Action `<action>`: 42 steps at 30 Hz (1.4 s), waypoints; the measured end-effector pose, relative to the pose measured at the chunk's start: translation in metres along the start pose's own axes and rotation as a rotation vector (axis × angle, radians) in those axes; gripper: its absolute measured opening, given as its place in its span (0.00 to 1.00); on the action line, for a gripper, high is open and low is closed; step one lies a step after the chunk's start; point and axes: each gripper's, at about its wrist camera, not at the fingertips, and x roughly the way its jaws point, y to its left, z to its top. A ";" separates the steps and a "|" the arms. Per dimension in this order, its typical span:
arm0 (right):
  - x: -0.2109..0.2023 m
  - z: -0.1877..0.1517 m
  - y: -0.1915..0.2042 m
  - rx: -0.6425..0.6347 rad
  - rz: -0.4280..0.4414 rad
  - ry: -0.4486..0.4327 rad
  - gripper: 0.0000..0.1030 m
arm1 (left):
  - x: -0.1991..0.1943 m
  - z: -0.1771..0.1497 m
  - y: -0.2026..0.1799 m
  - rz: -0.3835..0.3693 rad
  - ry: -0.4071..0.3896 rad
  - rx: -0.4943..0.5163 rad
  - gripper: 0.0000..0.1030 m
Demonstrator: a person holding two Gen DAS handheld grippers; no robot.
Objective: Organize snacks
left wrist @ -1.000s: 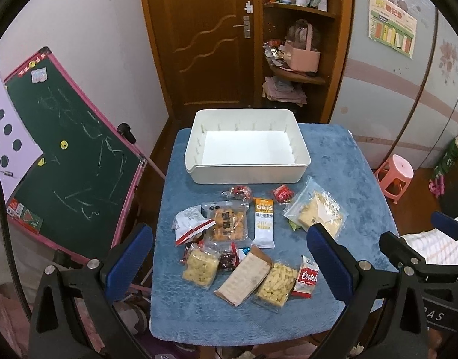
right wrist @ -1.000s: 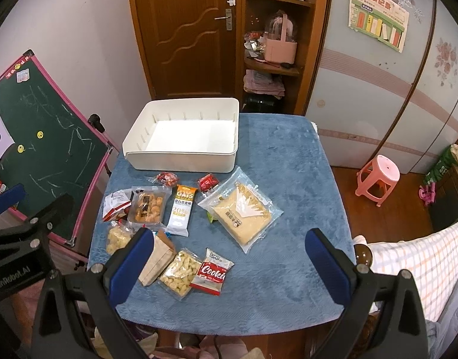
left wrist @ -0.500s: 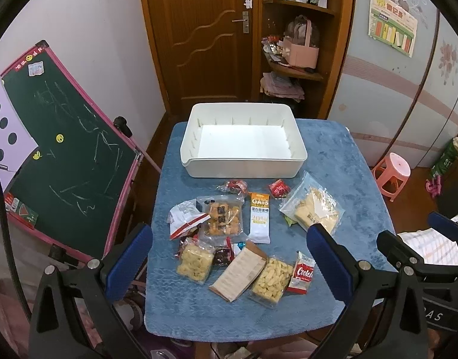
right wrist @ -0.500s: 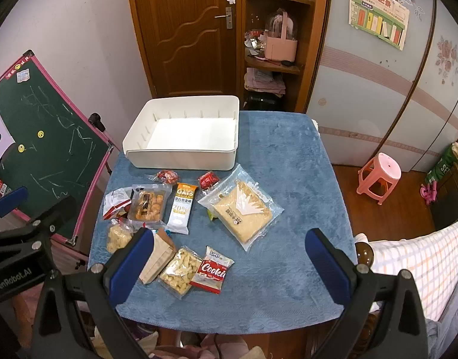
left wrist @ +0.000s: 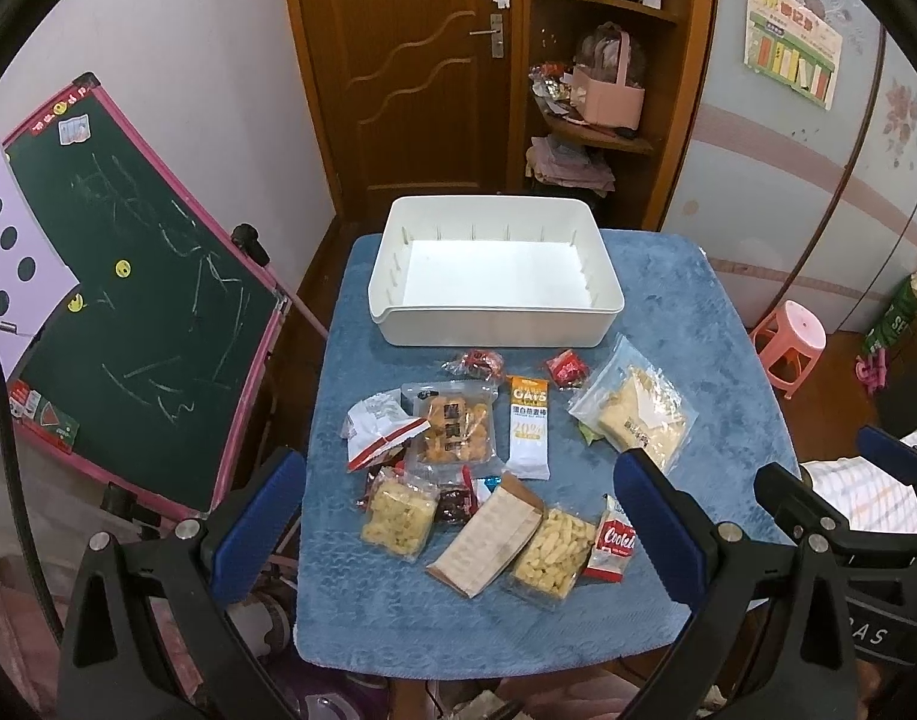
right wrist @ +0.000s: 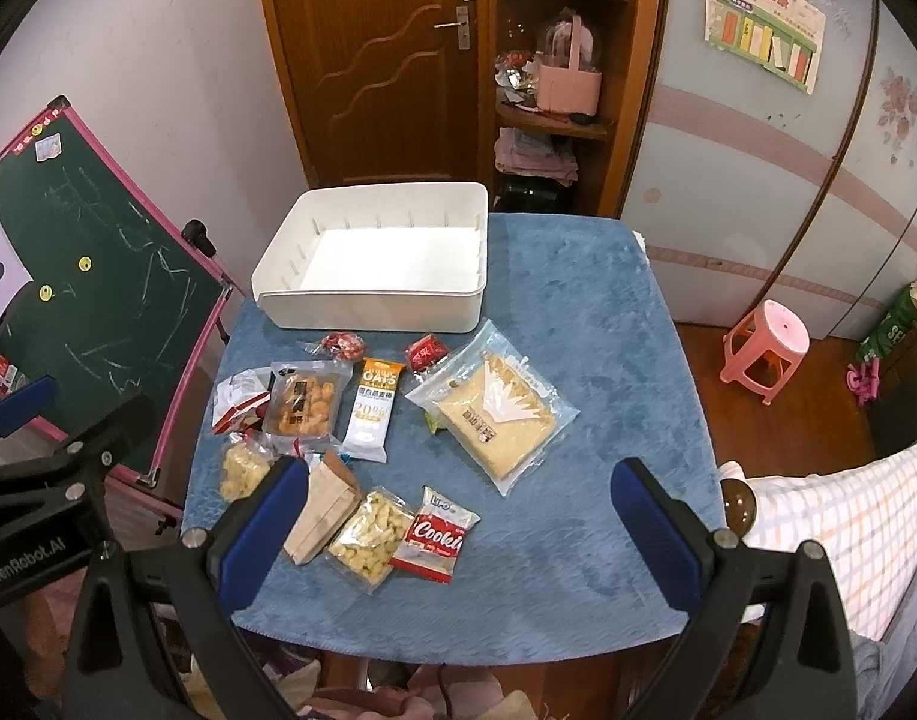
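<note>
Hovering above the near edge of the table (left wrist: pixel 728 324), both tongs are spread wide and hold nothing, so no snack has gone into the bin (left wrist: pixel 494 324) yet, which stands empty at the far side. From the left: the left tongs (left wrist: pixel 458 516) sit over a crowded heap where a torn white wrapper (left wrist: pixel 377 429) overlaps the biscuit pack (left wrist: pixel 458 429), with a puff bag (left wrist: pixel 398 516) and a brown sleeve (left wrist: pixel 488 534) jammed just below; a pinch here would likely catch two packets at once or drag a neighbour off the near edge. The oats bar (left wrist: pixel 530 426) lies flat and apart, the safer first pick. Further right, a second puff bag (right wrist: pixel 371 534) touches the cookie pack (right wrist: pixel 437 537), both under the right tongs (right wrist: pixel 458 516). The big clear bag (right wrist: pixel 494 414) is slack and slippery, so a grip at one corner could let it sag and slide out. Two small red sweets (right wrist: pixel 425 351) near the bin may slip between the pads
</note>
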 end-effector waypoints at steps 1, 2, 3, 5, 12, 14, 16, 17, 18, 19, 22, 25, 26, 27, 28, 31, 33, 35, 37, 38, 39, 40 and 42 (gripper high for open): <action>0.000 0.000 0.000 0.001 0.002 0.004 0.99 | 0.001 0.000 0.000 0.000 0.004 0.000 0.99; 0.000 0.000 0.001 0.001 0.002 0.008 0.99 | 0.002 -0.001 0.000 0.000 0.007 0.000 0.99; 0.001 0.000 0.001 0.001 0.004 0.012 0.99 | 0.002 -0.001 0.001 0.000 0.010 0.000 0.99; 0.002 0.001 0.001 0.003 0.009 0.019 0.99 | 0.003 -0.002 0.001 0.000 0.015 -0.001 0.99; 0.006 0.002 0.002 0.002 0.021 0.039 0.99 | 0.008 -0.003 0.000 0.019 0.029 0.005 0.99; 0.007 0.003 0.001 -0.001 0.027 0.041 0.99 | 0.010 -0.003 -0.002 0.033 0.037 0.014 0.99; 0.008 0.004 0.002 -0.006 0.030 0.044 0.99 | 0.013 -0.003 -0.004 0.045 0.044 0.024 0.99; 0.009 0.004 0.002 -0.008 0.031 0.047 0.99 | 0.014 -0.003 -0.005 0.047 0.046 0.025 0.99; 0.010 0.004 0.002 -0.008 0.034 0.049 0.99 | 0.015 -0.003 -0.005 0.046 0.048 0.025 0.99; 0.010 0.005 0.001 -0.007 0.038 0.053 0.99 | 0.015 -0.003 -0.005 0.045 0.048 0.024 0.99; 0.015 0.006 0.000 -0.006 0.046 0.068 0.99 | 0.021 -0.002 -0.003 0.027 0.061 0.018 0.99; 0.023 0.007 -0.003 -0.002 0.059 0.091 0.99 | 0.033 -0.002 -0.003 0.005 0.091 0.025 0.99; 0.026 0.007 -0.005 0.003 0.065 0.099 0.99 | 0.039 -0.002 -0.003 -0.001 0.102 0.030 0.99; 0.030 0.007 -0.007 0.011 0.071 0.109 0.99 | 0.045 -0.002 -0.002 0.001 0.114 0.039 0.99; 0.034 0.007 -0.010 0.020 0.076 0.118 0.99 | 0.051 -0.003 -0.002 0.010 0.119 0.044 0.99; 0.047 0.006 -0.019 0.040 0.069 0.137 0.95 | 0.070 -0.009 0.003 0.057 0.135 0.069 0.99; 0.060 0.004 -0.026 0.049 0.064 0.160 0.91 | 0.083 -0.014 0.006 0.085 0.154 0.084 0.99; 0.075 0.000 -0.034 0.066 0.070 0.194 0.89 | 0.098 -0.020 0.009 0.096 0.190 0.103 0.99; 0.091 -0.006 -0.041 0.078 0.077 0.233 0.87 | 0.109 -0.026 0.011 0.086 0.216 0.114 0.99; 0.099 -0.010 -0.043 0.083 0.081 0.256 0.86 | 0.115 -0.030 0.012 0.078 0.227 0.120 0.99; 0.106 -0.013 -0.045 0.088 0.089 0.277 0.85 | 0.120 -0.033 0.012 0.070 0.239 0.125 0.99; 0.114 -0.017 -0.046 0.094 0.099 0.298 0.85 | 0.127 -0.038 0.012 0.053 0.254 0.132 0.99; 0.130 -0.027 -0.048 0.105 0.125 0.342 0.84 | 0.138 -0.047 0.011 0.020 0.282 0.139 0.99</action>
